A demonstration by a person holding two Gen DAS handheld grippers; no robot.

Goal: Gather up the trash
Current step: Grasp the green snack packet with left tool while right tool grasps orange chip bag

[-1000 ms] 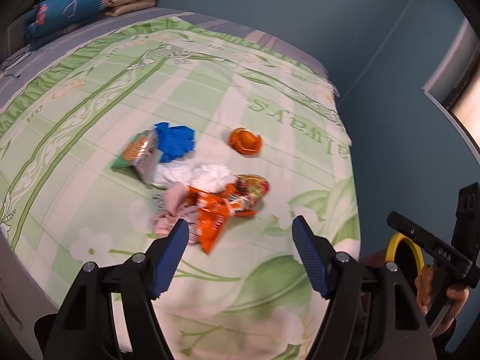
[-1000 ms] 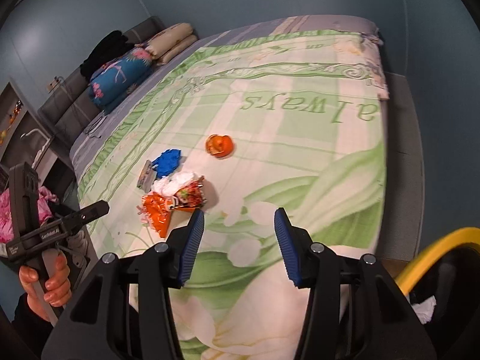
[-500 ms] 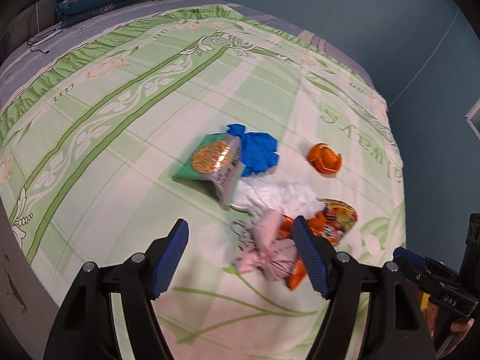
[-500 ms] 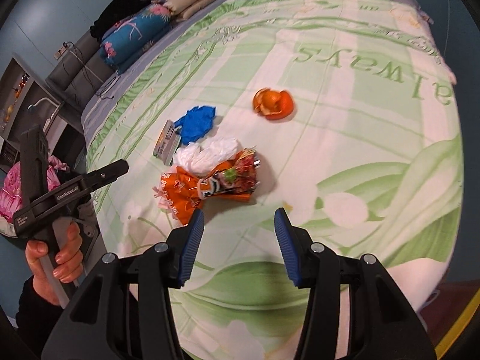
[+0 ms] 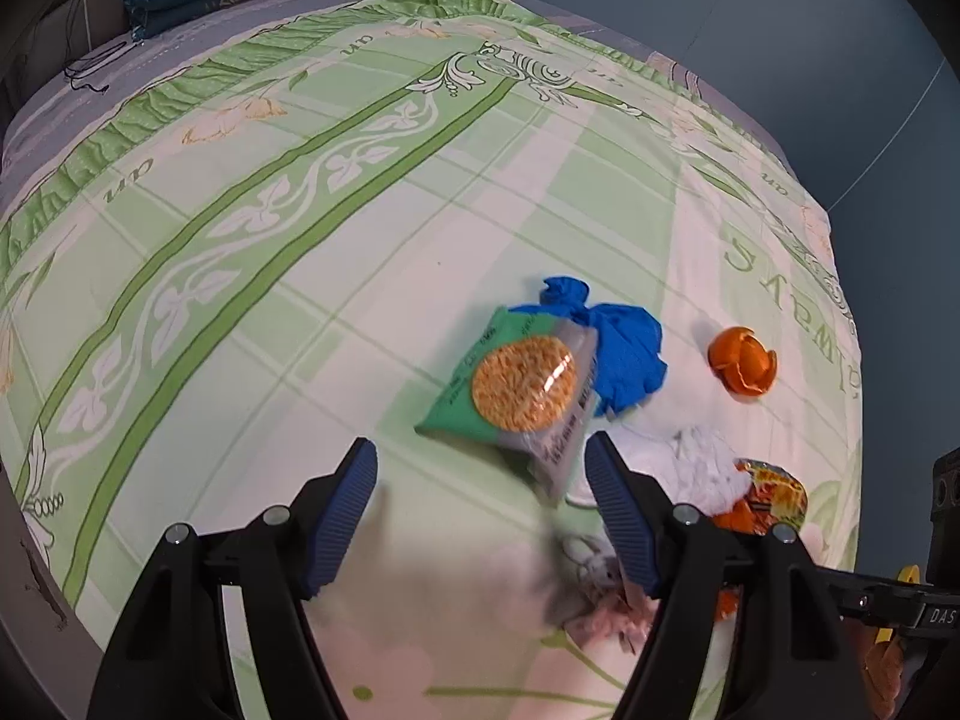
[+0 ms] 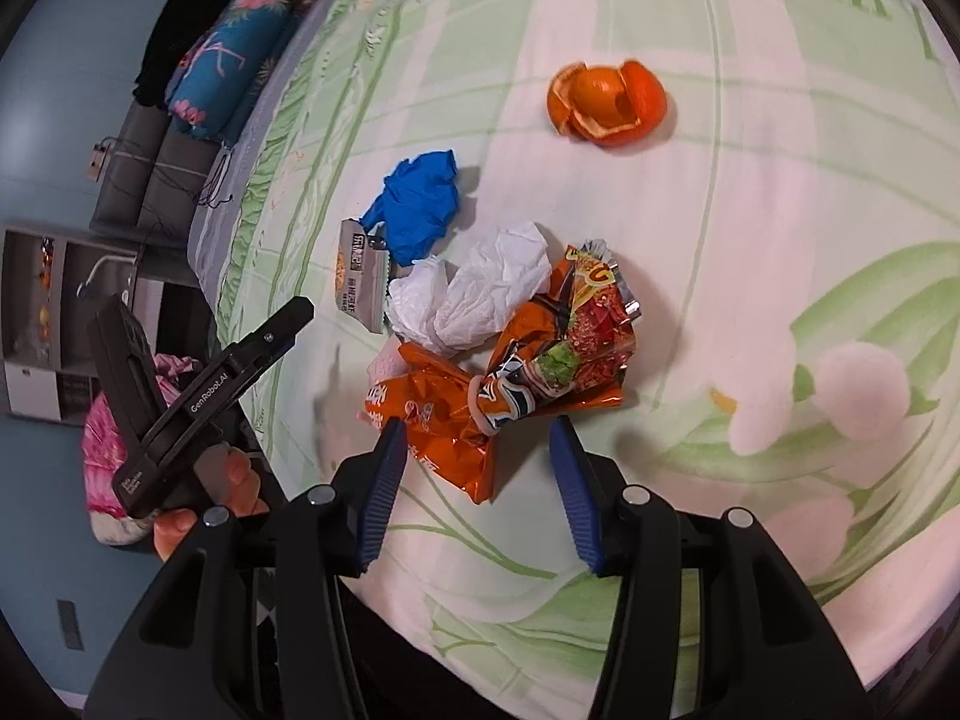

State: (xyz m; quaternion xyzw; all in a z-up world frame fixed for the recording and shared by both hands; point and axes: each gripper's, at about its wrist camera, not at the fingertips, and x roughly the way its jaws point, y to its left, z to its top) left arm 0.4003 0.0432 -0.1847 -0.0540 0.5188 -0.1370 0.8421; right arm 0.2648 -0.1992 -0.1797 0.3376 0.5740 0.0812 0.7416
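nothing looks collected yet: both the left gripper (image 5: 480, 480) and right gripper (image 6: 477, 456) hover with jaws spread and empty over the bed (image 6: 780, 210), where orange snack wrappers (image 6: 480, 396), tissue (image 6: 480, 294), blue glove (image 6: 420, 204), biscuit packet (image 5: 522, 390) and orange peel (image 6: 606, 102) lie mid-frame.

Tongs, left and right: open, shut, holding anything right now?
Left tongs: open, empty, above the bedspread beside the green cookie packet.
Right tongs: open, empty, over the orange snack wrapper.
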